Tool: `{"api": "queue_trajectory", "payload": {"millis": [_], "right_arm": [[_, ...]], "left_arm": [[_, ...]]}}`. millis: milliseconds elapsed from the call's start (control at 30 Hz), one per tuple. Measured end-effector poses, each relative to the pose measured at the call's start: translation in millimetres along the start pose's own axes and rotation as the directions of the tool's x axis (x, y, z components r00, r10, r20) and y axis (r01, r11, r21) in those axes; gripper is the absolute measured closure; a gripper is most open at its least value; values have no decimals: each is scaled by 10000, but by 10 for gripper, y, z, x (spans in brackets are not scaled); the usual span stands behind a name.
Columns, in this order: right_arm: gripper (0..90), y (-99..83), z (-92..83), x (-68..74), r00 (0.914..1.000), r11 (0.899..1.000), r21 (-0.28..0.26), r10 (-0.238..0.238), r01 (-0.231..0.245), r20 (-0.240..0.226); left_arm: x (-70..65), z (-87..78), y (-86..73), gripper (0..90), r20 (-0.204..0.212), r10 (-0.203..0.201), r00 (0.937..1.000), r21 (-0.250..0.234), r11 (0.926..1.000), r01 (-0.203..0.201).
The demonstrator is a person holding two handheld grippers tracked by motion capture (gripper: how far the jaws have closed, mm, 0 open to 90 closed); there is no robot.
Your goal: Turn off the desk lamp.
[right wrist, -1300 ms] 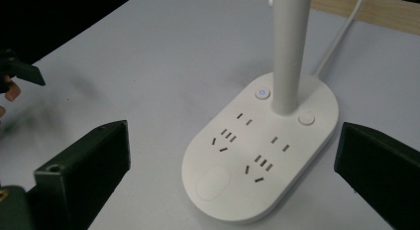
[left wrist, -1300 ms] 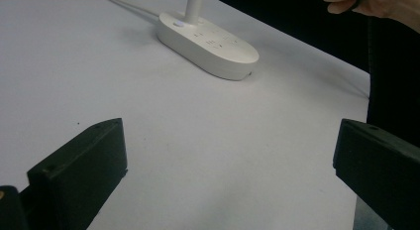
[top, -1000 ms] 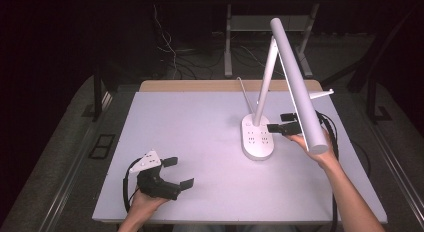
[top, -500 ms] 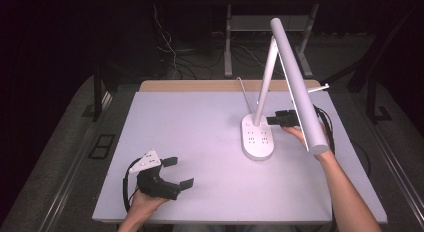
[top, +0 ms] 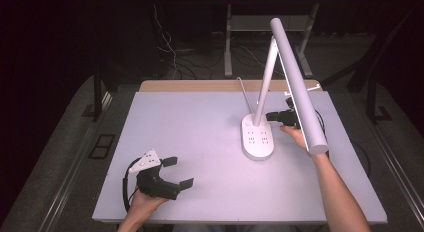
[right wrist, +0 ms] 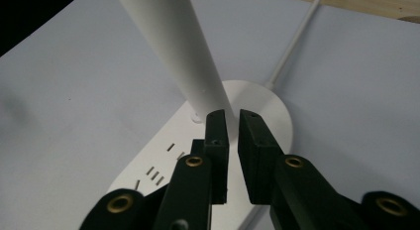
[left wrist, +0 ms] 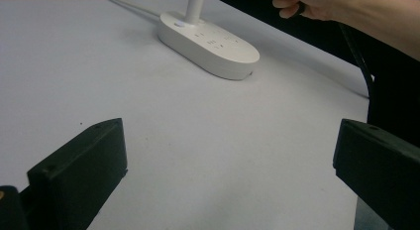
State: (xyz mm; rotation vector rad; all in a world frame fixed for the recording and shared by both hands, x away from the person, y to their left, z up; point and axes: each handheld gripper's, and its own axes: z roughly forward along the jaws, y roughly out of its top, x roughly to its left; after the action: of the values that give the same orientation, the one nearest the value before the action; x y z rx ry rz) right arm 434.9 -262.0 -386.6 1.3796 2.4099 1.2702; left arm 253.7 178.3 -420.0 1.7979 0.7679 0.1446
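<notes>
Pretty dark room overall, basically everything past the table [top: 200,142] fades to black. The table top is a pale lavender-white sheet with a strip of bare wood edge [top: 200,85] showing along the far side. Floor is a grey carpet [top: 65,142], kinda speckled. Behind the table there's a metal frame with two legs [top: 228,47] and a crossbar, plus a mess of cables [top: 167,39] lying on the floor. A small dark floor plate [top: 101,145] sits left of the table, beside a dark post [top: 97,92].

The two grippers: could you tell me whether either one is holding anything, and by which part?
Nothing is held: the left gripper is open above the table, the right gripper nearly closed beside the lamp.
</notes>
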Motion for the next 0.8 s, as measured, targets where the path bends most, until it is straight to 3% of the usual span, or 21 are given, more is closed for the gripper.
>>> {"api": "queue_trajectory", "payload": {"millis": [100,467,533,800], "right_arm": [[898,-12,48,-36,9996,9997,-18,264,-264,68],[899,-60,280,-117,9997,9995,244,210,-213,126],[899,-66,313,-117,9991,9990,328,281,-291,312],[900,-88,402,-132,9987,9980,434,442,-454,265]], "left_arm": [[0,-3,0,0,9,9,10000,-3,10000,-9],[6,-6,2,0,4,-7,10000,1,10000,7],[10,-8,1,0,9,-3,10000,-4,10000,3],[15,-15,1,0,34,-37,10000,-17,10000,37]]}}
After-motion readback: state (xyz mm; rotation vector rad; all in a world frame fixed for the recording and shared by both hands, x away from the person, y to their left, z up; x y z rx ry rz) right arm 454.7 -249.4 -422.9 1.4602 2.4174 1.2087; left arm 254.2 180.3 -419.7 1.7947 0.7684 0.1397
